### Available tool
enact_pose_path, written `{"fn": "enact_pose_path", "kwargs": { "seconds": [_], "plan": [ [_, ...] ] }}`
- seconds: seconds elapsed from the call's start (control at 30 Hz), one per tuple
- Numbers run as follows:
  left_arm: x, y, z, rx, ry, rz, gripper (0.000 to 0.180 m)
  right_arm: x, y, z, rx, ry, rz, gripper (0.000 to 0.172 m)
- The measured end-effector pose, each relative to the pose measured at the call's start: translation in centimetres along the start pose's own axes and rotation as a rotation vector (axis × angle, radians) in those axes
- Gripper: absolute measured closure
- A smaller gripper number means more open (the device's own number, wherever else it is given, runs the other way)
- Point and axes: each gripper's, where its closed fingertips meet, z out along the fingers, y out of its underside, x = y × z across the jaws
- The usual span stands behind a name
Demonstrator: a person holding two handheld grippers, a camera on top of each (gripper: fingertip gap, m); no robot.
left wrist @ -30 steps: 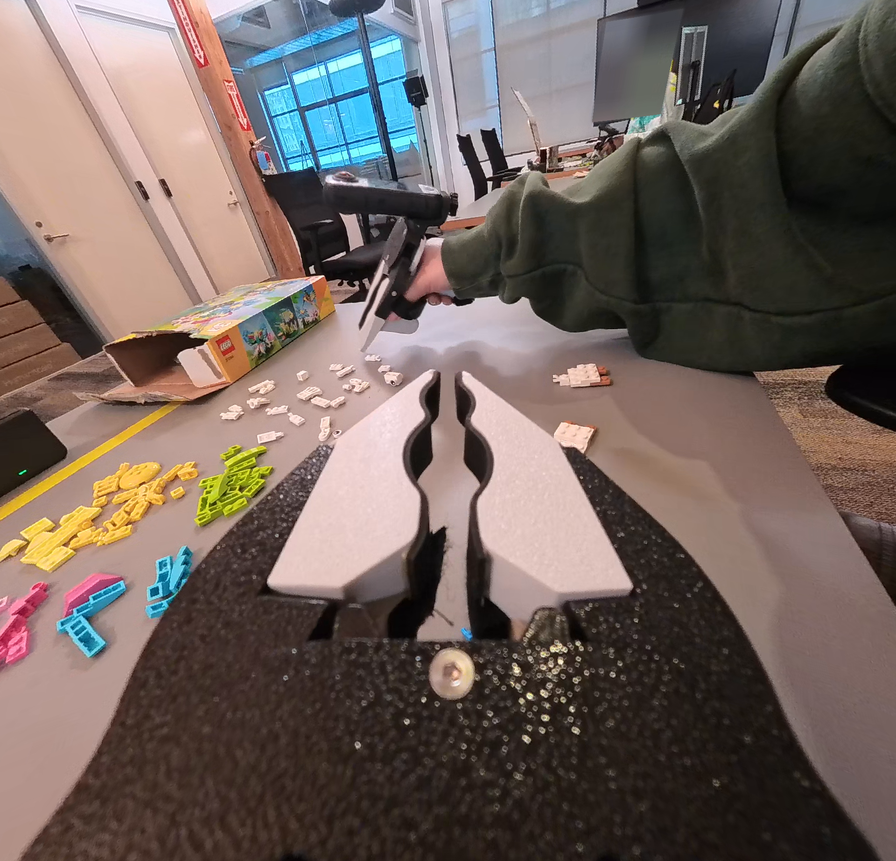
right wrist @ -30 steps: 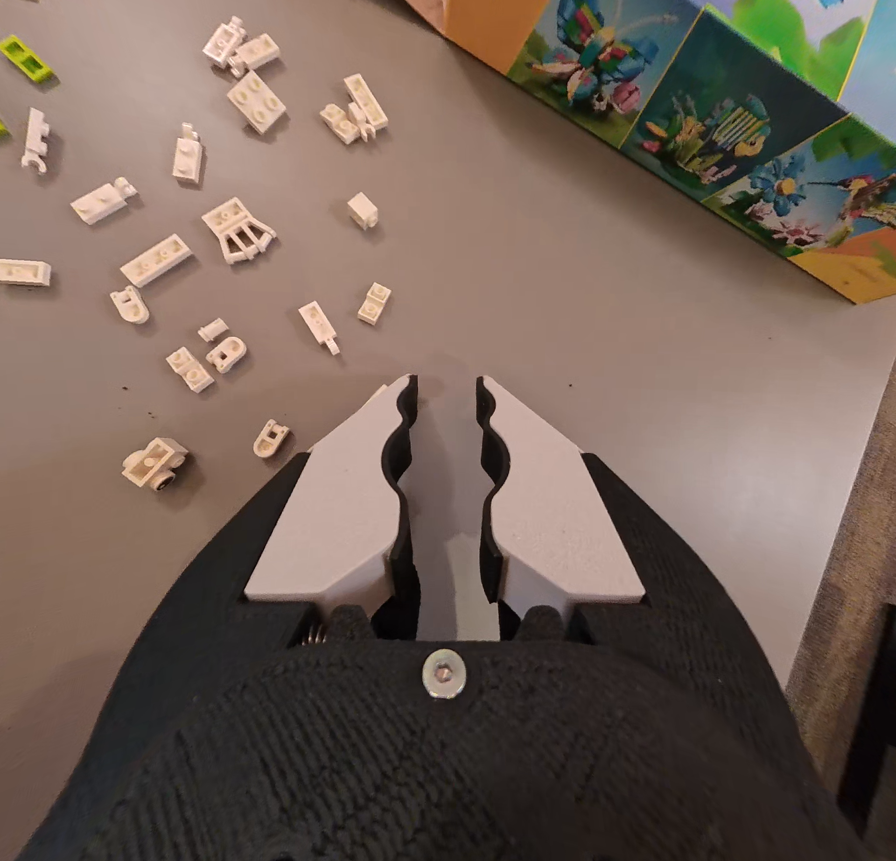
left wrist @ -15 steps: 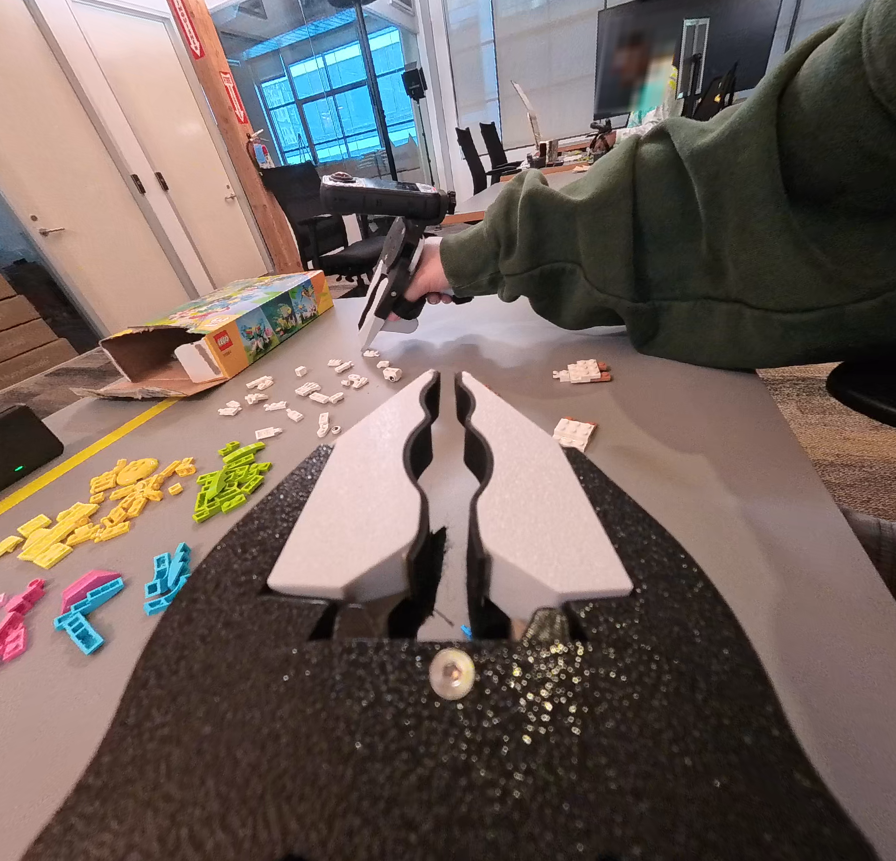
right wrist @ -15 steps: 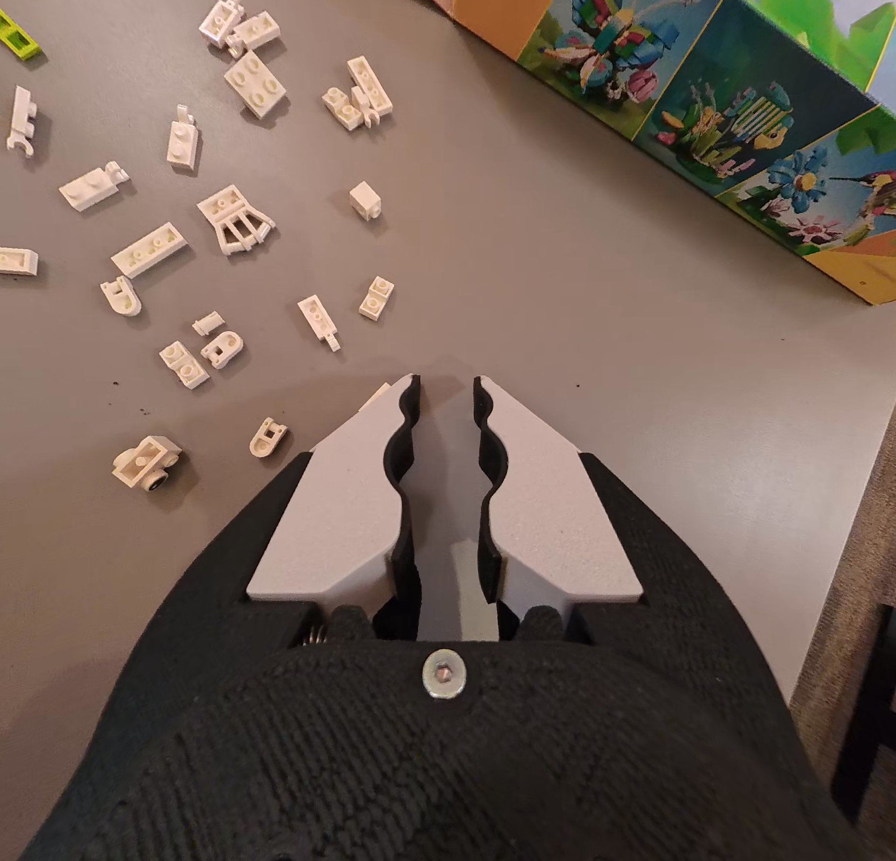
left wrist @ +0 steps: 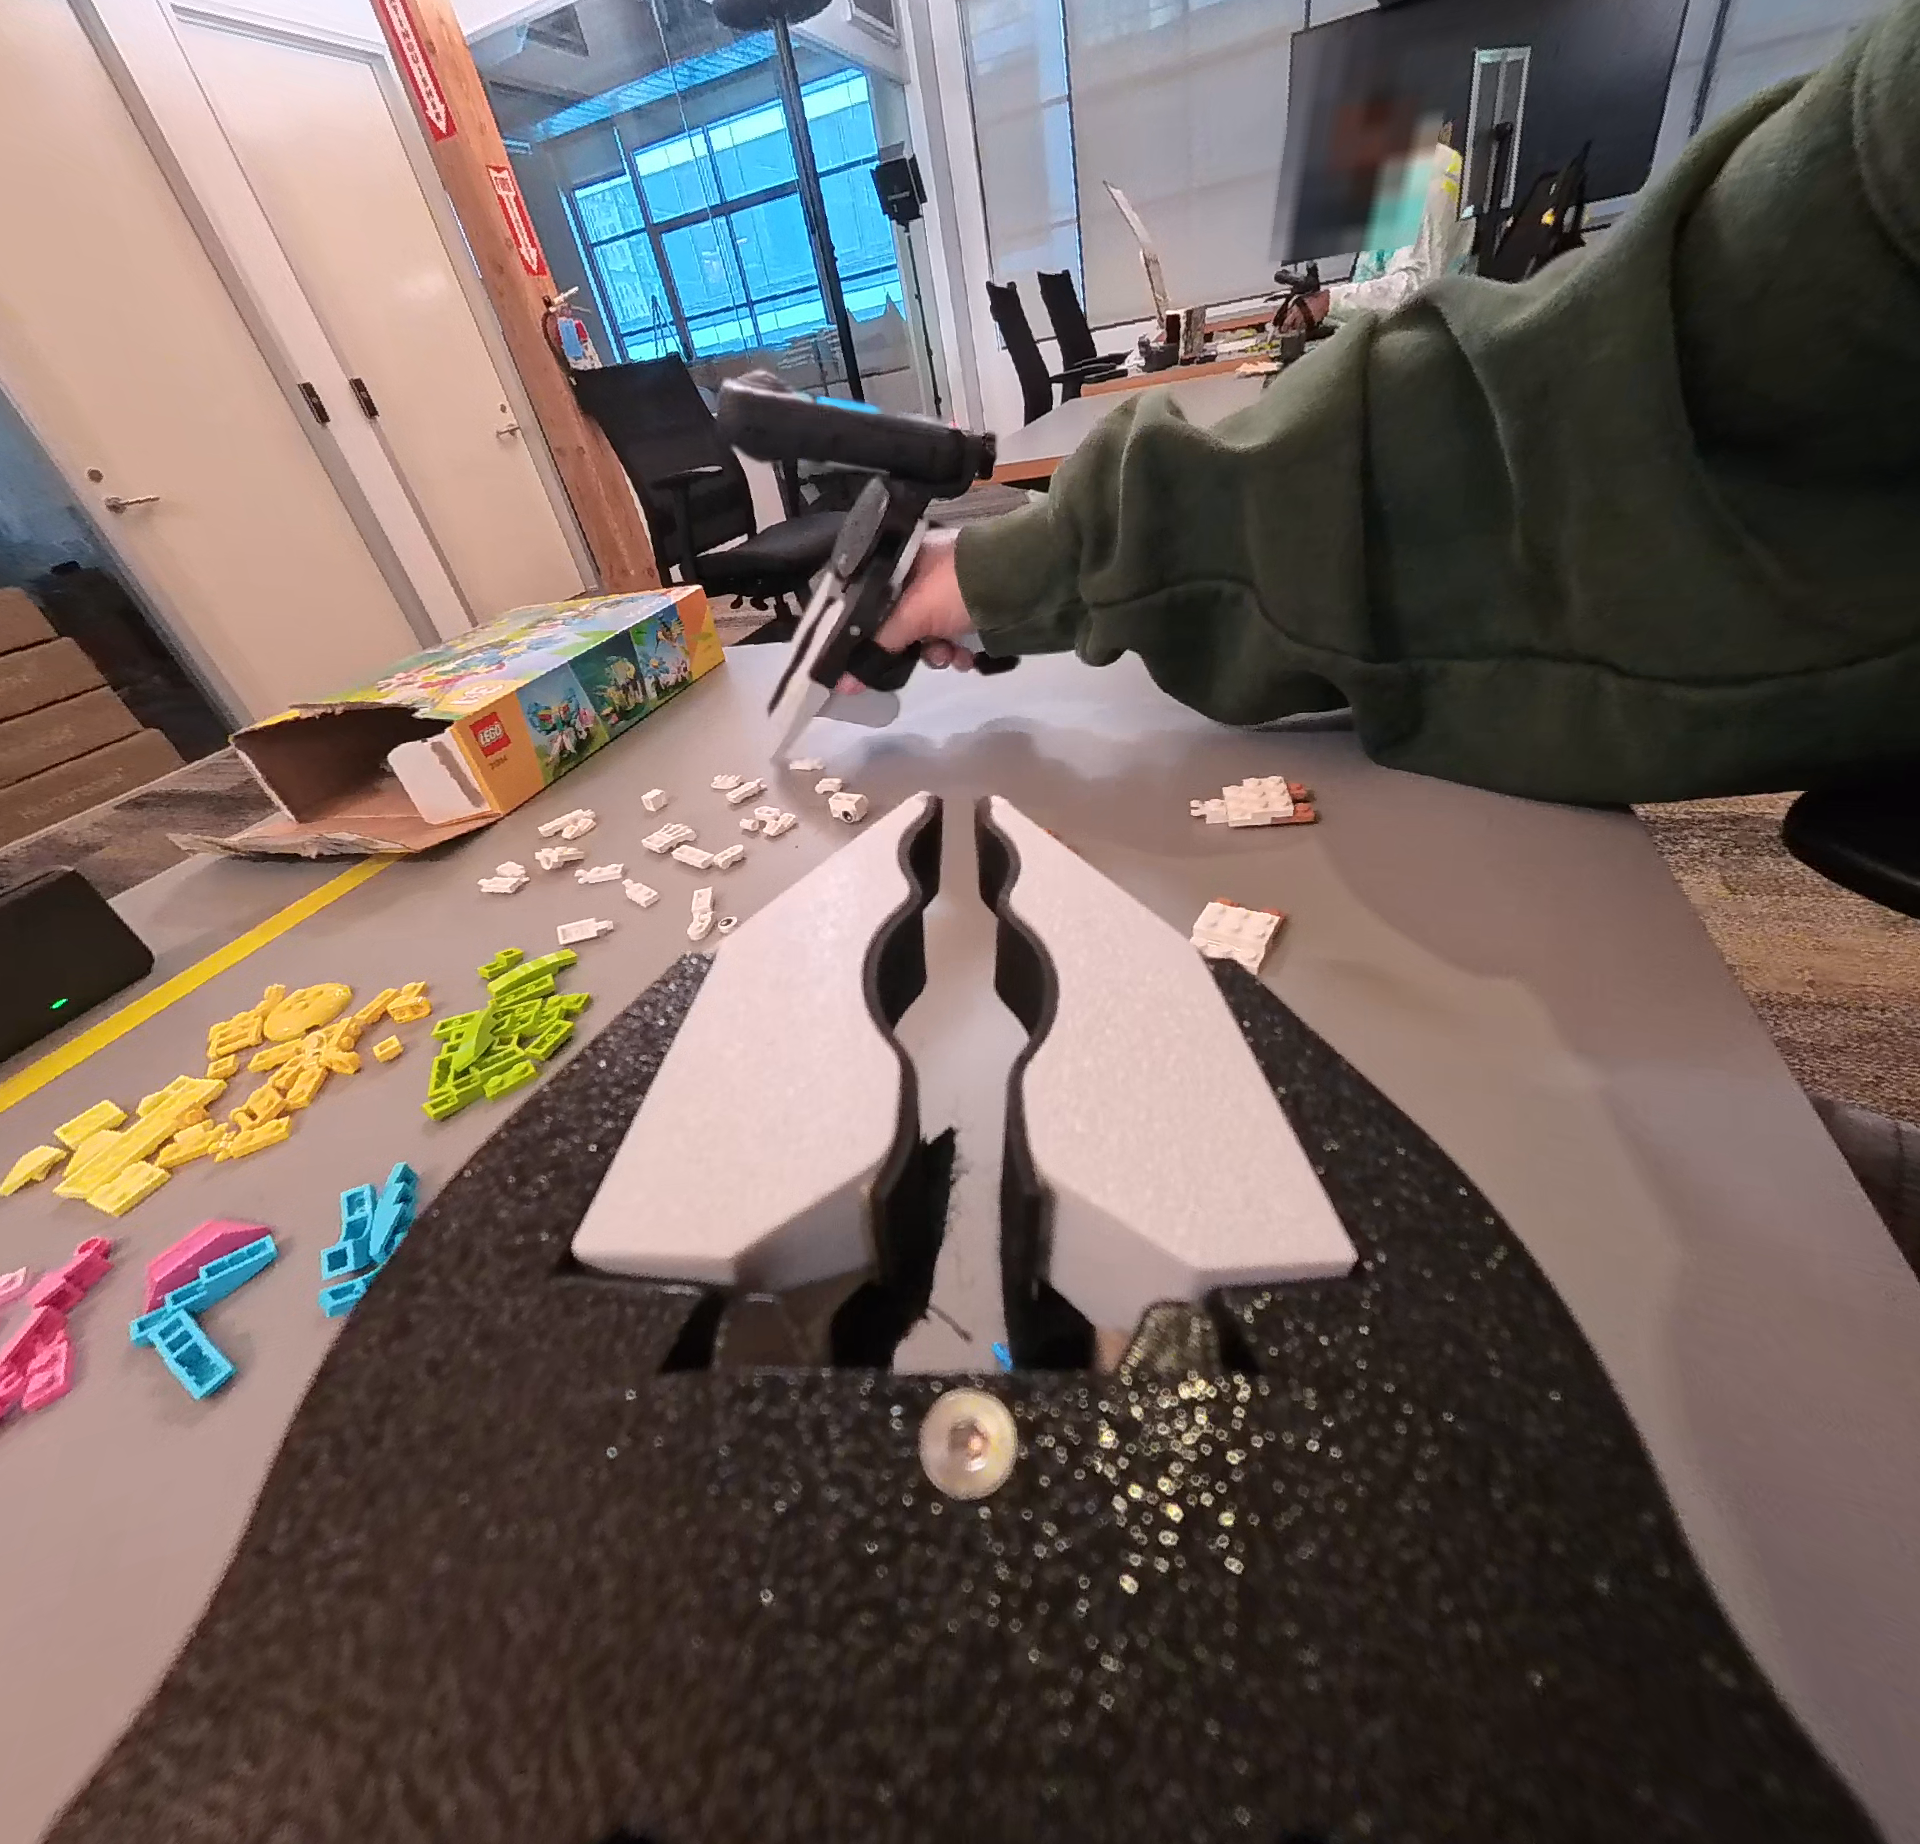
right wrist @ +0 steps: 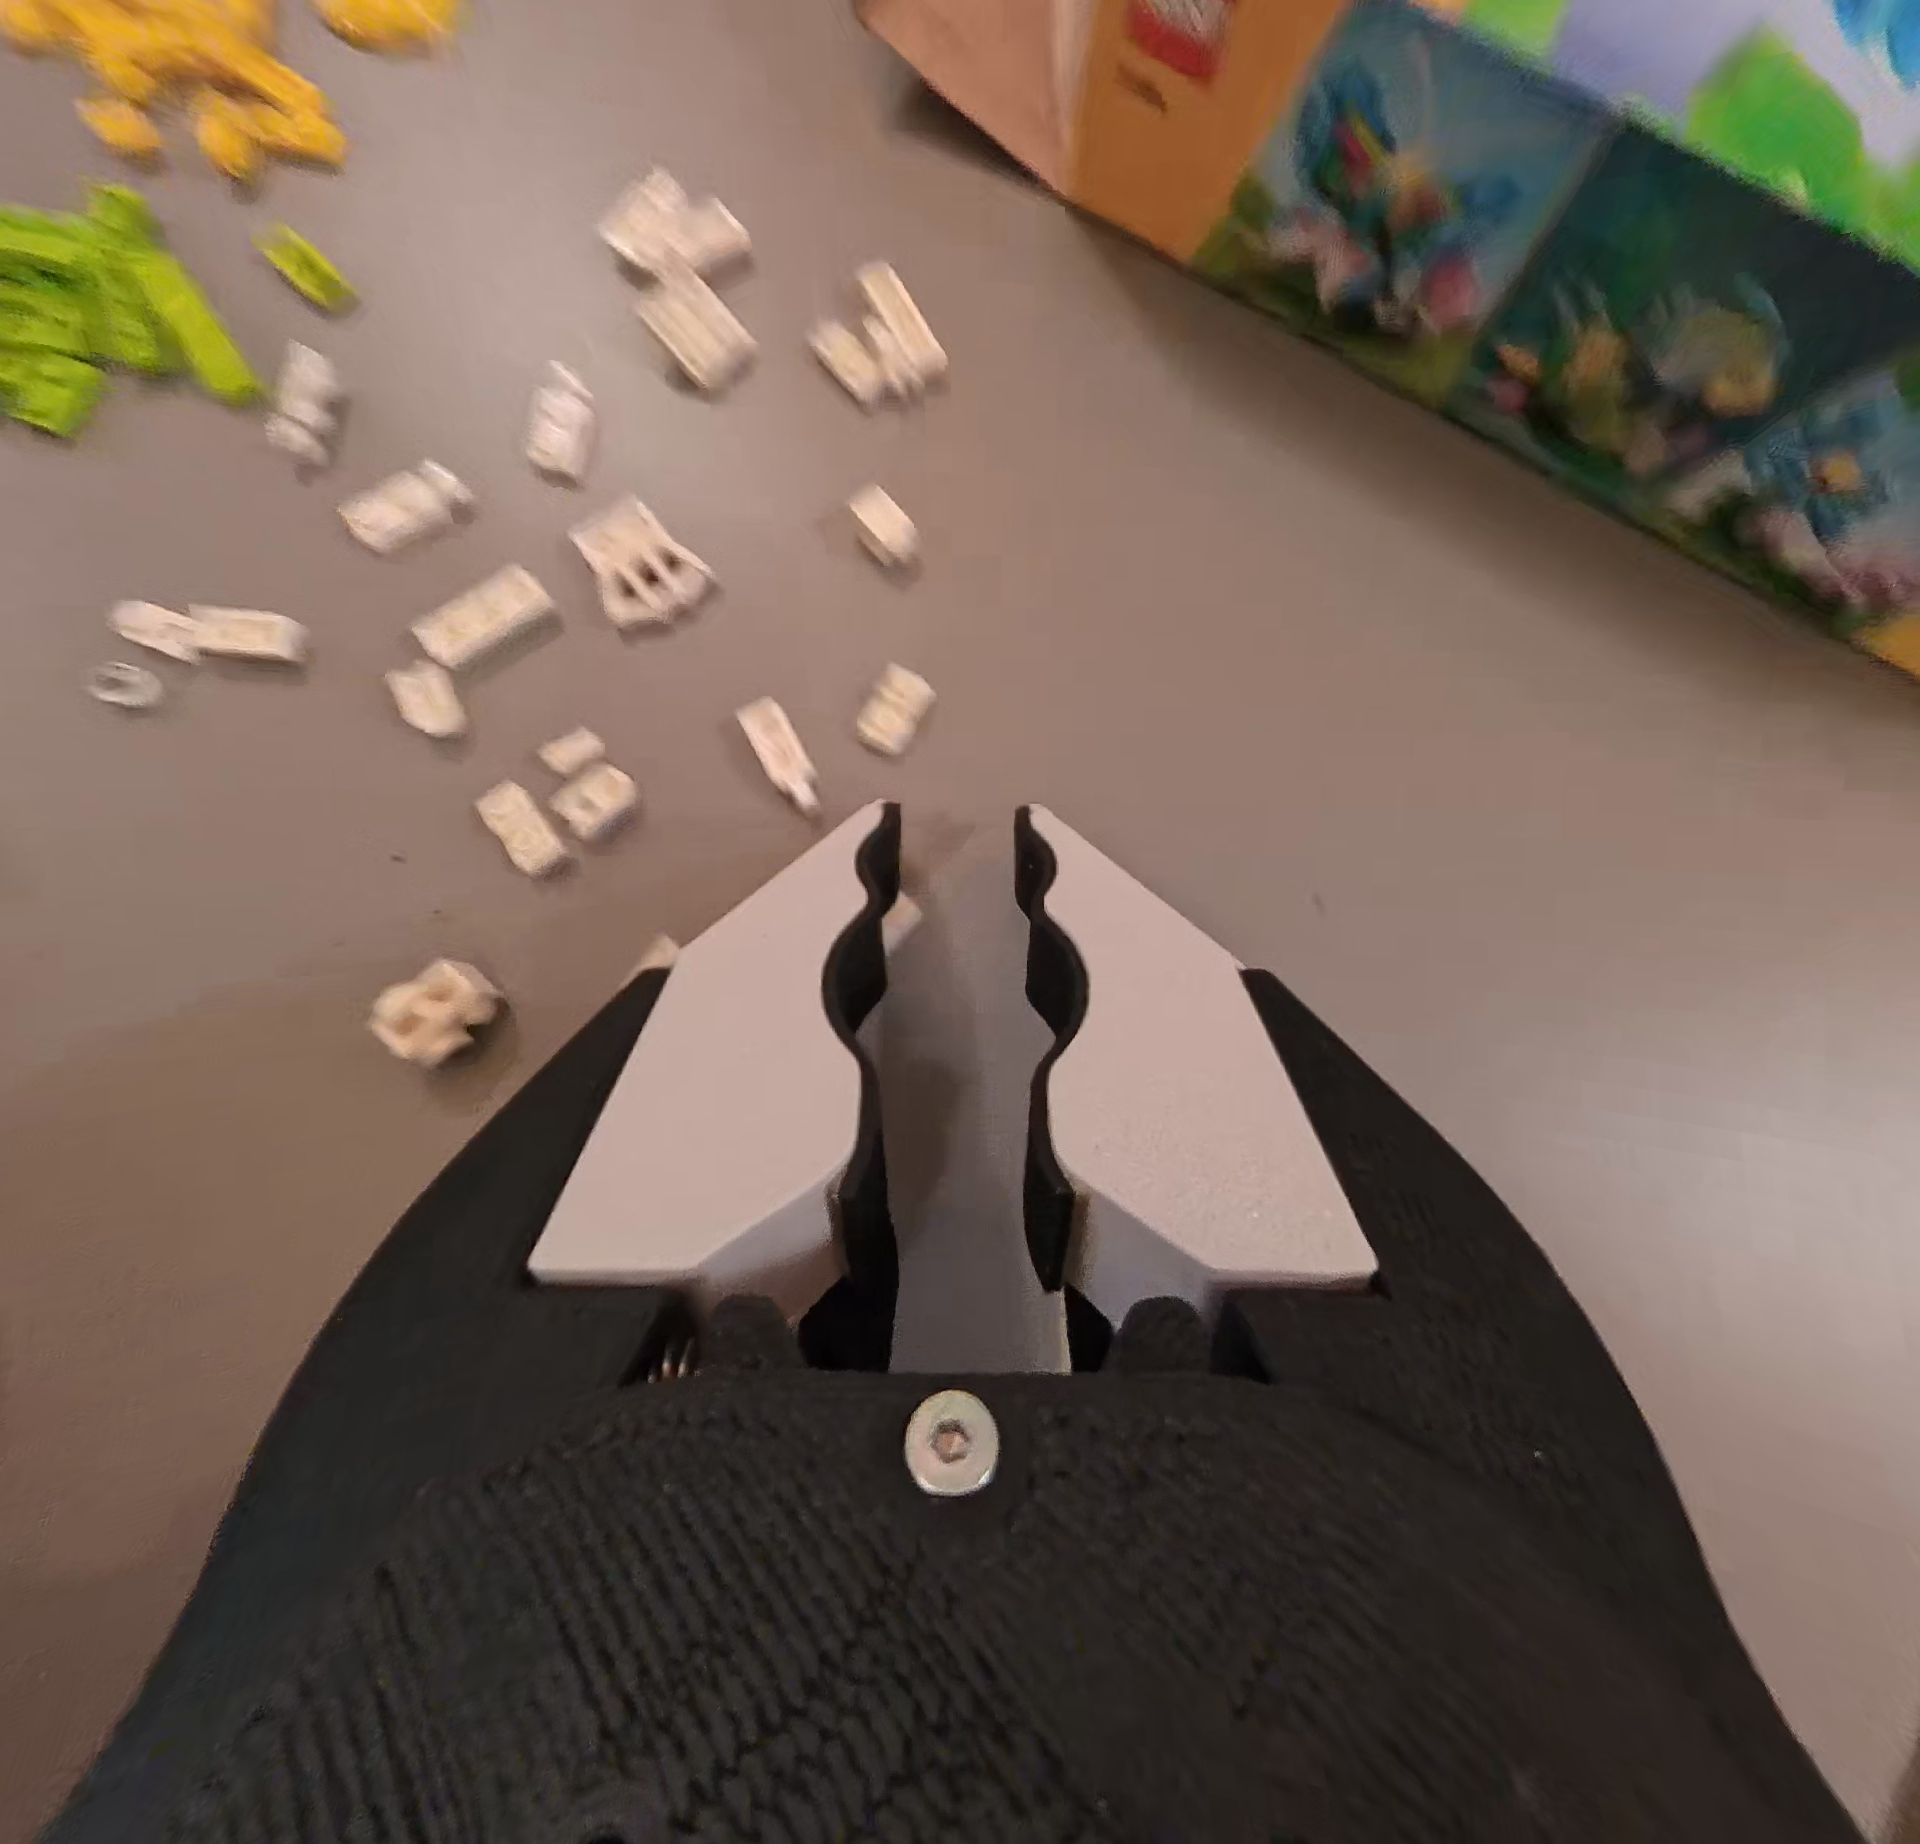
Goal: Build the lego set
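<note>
1. The right gripper (right wrist: 956,818), jaws narrowly apart and holding nothing, hovers over scattered white bricks (right wrist: 774,745) near the table's (right wrist: 1351,859) far edge, beside the printed box (right wrist: 1558,288).
2. The bricks look light, stiff and smooth; pinching across flat sides seems best.
3. The left gripper (left wrist: 958,807) is nearly closed and holds nothing.

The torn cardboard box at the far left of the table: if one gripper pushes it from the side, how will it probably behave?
The cardboard box lies flat on its broad face, so it would likely slide on the smooth table rather than tip. Its open, ripped end looks empty, so it is probably light. That torn flap would likely bend easily.
</note>
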Motion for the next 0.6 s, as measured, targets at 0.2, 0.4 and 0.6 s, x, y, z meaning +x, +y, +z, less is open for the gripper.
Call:
{"fn": "enact_pose_path", "kwargs": {
  "seconds": [0.2, 0.4, 0.6],
  "plan": [
    [0.2, -0.1, 0.0, 0.000, 0.003, 0.016, 0.177, -2.8, -5.7, 2.4, 0.121, -0.226, -0.011, 0.152],
    [-0.2, 0.1, 0.0, -0.004, -0.003, 0.001, 0.177, -1.4, -6.9, 6.0, 0.065, -0.224, -0.014, 0.153],
    [-0.2, 0.3, 0.0, -0.008, -0.001, -0.007, 0.177, -1.9, -6.9, 7.1, 0.029, -0.291, -0.061, 0.157]
  ]
}}
